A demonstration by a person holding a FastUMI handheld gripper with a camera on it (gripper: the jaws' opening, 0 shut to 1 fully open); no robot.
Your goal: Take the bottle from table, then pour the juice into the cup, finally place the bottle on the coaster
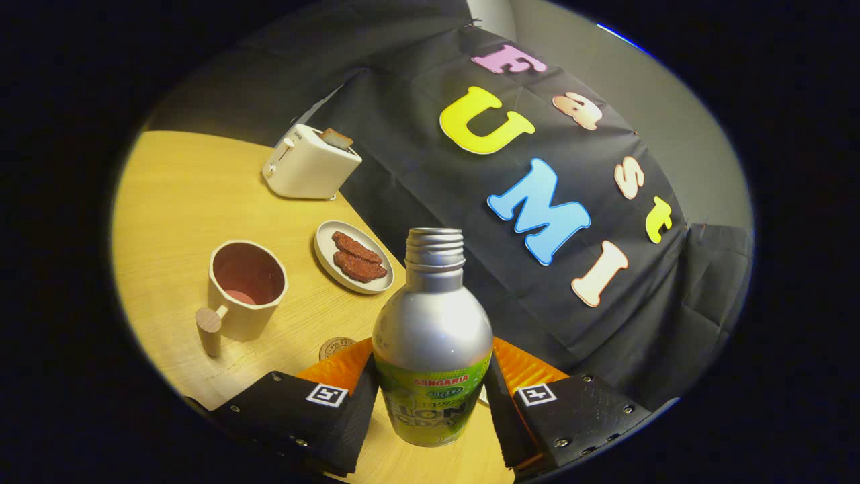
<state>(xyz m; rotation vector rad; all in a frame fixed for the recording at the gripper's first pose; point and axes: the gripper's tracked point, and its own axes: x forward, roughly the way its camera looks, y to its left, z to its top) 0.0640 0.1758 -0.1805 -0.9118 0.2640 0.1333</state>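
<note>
Clamped on the bottle [433, 336] with both fingers [363, 396] of the gripper [431, 396] pressed against its labelled lower body, spread only as wide as the bottle. Tilted view, so gripper held at a lean; whether the bottle base touches the counter [175, 202] cannot be told. Bottle uncapped, threaded neck open and pointing up and away. Just beyond the left finger, partly hidden behind it, a round coaster [336, 347] flat on the wood. Further left and ahead, the cup [245, 289] upright with its handle toward the gripper, a little liquid in the bottom, bare wood all round it. Beyond the bottle neck, a plate [324, 252] with two dark slices close to the counter's far edge. Farthest, a toaster [309, 165] with a slice sticking up, at the edge by the cloth wall.
</note>
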